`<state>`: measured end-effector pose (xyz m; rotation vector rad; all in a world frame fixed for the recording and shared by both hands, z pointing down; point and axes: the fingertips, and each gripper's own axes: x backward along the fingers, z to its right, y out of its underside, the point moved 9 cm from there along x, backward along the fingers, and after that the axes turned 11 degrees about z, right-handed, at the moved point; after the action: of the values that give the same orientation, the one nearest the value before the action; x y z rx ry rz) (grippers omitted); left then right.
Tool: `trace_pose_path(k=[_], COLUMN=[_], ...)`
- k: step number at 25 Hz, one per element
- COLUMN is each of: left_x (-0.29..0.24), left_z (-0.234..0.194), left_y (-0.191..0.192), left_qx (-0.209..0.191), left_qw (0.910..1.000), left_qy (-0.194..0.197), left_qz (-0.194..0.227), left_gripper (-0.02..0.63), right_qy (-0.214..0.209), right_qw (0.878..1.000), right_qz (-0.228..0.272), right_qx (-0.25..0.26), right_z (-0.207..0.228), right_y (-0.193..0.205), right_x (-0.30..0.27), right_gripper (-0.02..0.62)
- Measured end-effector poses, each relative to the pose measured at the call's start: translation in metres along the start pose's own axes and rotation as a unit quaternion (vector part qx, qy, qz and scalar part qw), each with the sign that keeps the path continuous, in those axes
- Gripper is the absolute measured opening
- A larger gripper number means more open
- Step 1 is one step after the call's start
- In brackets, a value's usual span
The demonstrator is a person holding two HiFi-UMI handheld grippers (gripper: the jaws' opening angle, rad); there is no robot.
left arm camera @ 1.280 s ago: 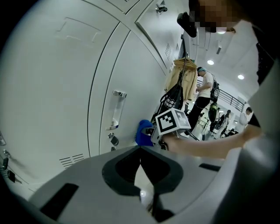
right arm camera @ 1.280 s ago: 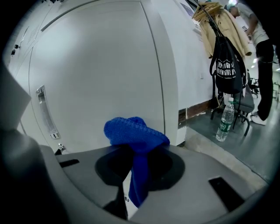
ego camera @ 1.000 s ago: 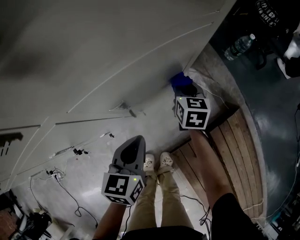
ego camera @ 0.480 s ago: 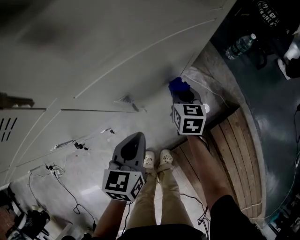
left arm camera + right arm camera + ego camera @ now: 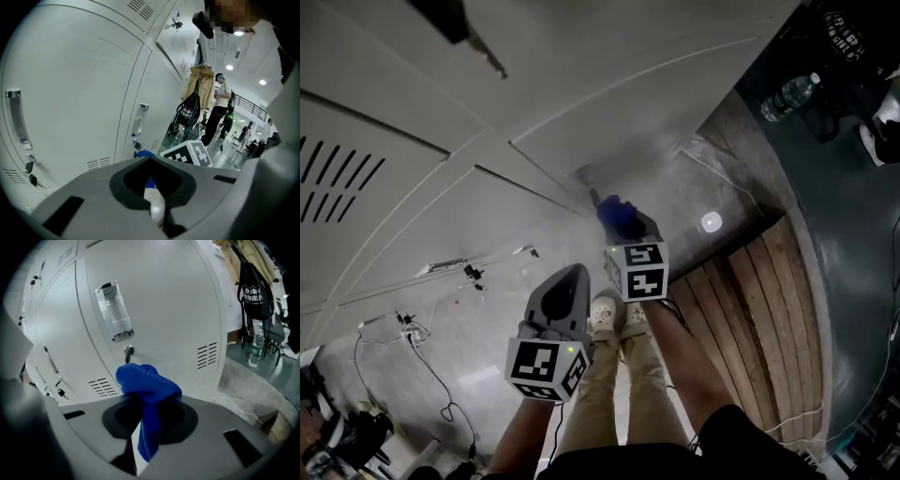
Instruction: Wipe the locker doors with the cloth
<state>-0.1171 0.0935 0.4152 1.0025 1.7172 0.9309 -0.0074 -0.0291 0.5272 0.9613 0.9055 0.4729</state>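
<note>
Head view: the right tongs (image 5: 617,221) carry a bunched blue microfibre cloth (image 5: 616,211) close to the low part of the pale grey metal locker doors (image 5: 581,94), whether touching I cannot tell. The left tongs (image 5: 566,279) hang apart from it.

Left gripper view: those tongs are closed together on nothing.

Right gripper view: the tongs are clamped on the cloth, its wad poking forward below the small keyed lock (image 5: 128,351). I'd press the wad flat and sweep in overlapping strokes, skirting the lock and the clear handle (image 5: 114,310).
</note>
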Motion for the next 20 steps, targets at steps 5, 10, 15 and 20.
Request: trace_pose_path(k=[5, 10, 15, 20], left_x=[0.015, 0.023, 0.024, 0.018], left_z=[-0.015, -0.027, -0.029, -0.028], left_y=[-0.001, 0.002, 0.001, -0.001], left_qx=[0.007, 0.01, 0.009, 0.005], left_qw=[0.9997, 0.9993, 0.9993, 0.9994], left_qy=[-0.02, -0.035, -0.037, -0.034], left_qz=[0.007, 0.006, 0.003, 0.001], left_gripper=[0.009, 0.009, 0.009, 0.009], right_qy=[-0.029, -0.039, -0.034, -0.022], right_qw=[1.0, 0.999, 0.999, 0.999], right_qz=[-0.006, 0.005, 0.004, 0.004], right_qx=[-0.001, -0.007, -0.018, -0.027], right_z=[-0.033, -0.049, -0.05, -0.038], right_y=[0.004, -0.004, -0.007, -0.008], right_x=[-0.012, -0.03, -0.038, -0.04], right_gripper=[0.08, 0.08, 0.08, 0.08])
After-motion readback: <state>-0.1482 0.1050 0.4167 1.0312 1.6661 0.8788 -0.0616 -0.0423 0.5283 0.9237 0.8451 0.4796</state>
